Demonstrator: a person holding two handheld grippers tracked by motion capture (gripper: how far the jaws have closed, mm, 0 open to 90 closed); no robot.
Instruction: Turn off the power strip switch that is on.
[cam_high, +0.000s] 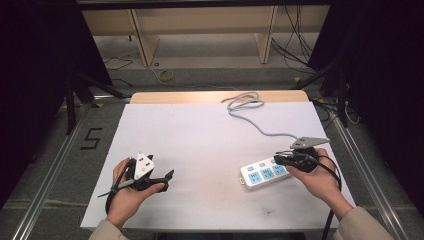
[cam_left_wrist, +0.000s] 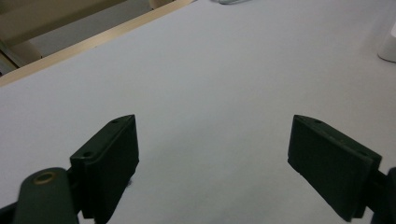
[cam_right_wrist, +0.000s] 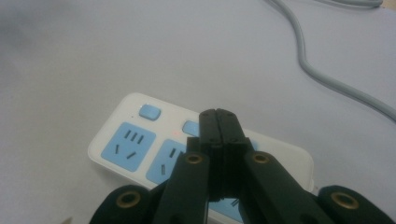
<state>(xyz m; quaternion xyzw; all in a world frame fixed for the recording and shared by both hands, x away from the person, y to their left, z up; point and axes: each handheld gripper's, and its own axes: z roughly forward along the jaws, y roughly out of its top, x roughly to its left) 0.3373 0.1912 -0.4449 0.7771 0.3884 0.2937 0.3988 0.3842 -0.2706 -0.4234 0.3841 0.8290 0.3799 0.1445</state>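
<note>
A white power strip (cam_high: 262, 172) with blue sockets and blue switches lies at the right of the white table top; its grey cable (cam_high: 260, 126) runs to the back edge. My right gripper (cam_high: 278, 160) is shut, its tips just over the strip's right half. In the right gripper view the strip (cam_right_wrist: 133, 144) lies under the closed jaws, whose tips (cam_right_wrist: 219, 114) sit beside a blue switch (cam_right_wrist: 190, 127); a small red light glows near it. Whether the tips touch the strip I cannot tell. My left gripper (cam_high: 169, 176) rests at the front left, open and empty (cam_left_wrist: 212, 154).
The white board (cam_high: 200, 135) covers a wooden table with an aluminium frame. The grey cable (cam_right_wrist: 322, 70) curls at the back edge. Dark curtains stand at both sides, shelving and floor cables behind. Open surface lies between the two hands.
</note>
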